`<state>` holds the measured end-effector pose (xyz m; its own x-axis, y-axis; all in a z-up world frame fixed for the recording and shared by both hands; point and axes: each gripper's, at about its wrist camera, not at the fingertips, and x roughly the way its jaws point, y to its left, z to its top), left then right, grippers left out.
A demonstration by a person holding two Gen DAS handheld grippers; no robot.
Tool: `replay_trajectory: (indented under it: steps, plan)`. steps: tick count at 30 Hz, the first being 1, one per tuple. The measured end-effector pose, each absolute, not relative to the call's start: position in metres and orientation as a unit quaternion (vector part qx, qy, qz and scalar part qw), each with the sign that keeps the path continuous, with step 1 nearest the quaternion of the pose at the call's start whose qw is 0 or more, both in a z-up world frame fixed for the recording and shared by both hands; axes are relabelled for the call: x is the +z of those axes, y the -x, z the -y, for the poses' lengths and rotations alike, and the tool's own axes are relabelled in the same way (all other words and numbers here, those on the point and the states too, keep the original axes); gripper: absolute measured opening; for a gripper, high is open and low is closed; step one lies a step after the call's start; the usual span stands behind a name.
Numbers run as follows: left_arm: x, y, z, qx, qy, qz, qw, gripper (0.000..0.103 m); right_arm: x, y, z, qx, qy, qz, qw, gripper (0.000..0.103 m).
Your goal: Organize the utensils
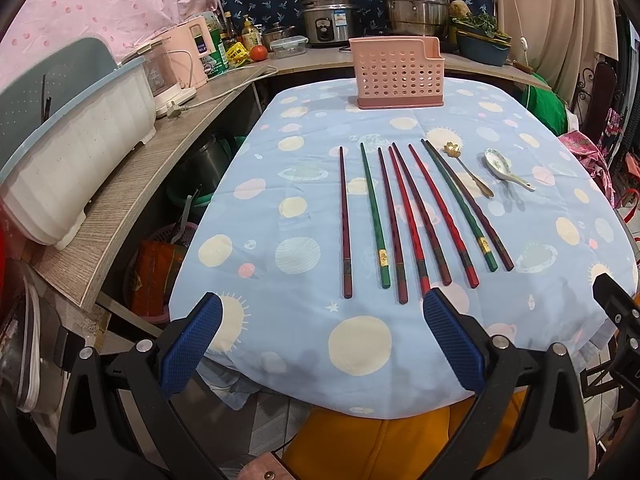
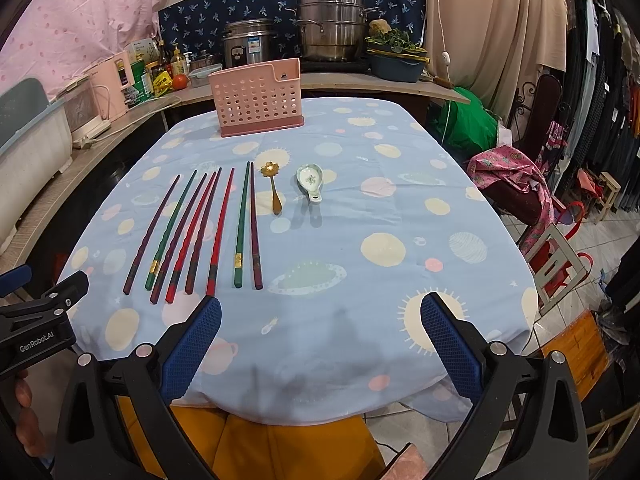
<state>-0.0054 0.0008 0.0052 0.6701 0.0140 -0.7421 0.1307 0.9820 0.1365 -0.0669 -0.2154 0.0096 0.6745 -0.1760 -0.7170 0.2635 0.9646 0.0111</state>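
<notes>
Several chopsticks (image 1: 416, 216) (image 2: 200, 232), red, green and dark maroon, lie side by side on the blue patterned tablecloth (image 1: 300, 200) (image 2: 380, 208). Right of them lie a gold flower spoon (image 1: 468, 170) (image 2: 274, 188) and a white ceramic spoon (image 1: 504, 168) (image 2: 310, 180). A pink perforated utensil holder (image 1: 396, 74) (image 2: 258, 98) stands upright at the table's far end. My left gripper (image 1: 322, 308) is open and empty above the near table edge, just short of the chopstick ends. My right gripper (image 2: 320, 308) is open and empty above the near edge, right of the chopsticks.
A wooden counter (image 1: 132, 196) runs along the left and back with a white dish tub (image 1: 76, 160), pink appliance (image 1: 188, 56), rice cooker (image 1: 330, 18) and steel pots (image 1: 416, 0). Stools (image 2: 560, 264) and hanging clothes (image 2: 600, 80) stand to the right.
</notes>
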Motion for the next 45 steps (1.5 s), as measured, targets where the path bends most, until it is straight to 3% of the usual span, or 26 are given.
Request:
replay_trajectory:
  steps: [45]
  plan:
    - [0.0014, 0.0027, -0.0066, -0.030, -0.085, -0.410, 0.907, 0.096, 0.0105, 0.0633, 0.2124, -0.117, -0.055, -0.384, 0.914, 0.096]
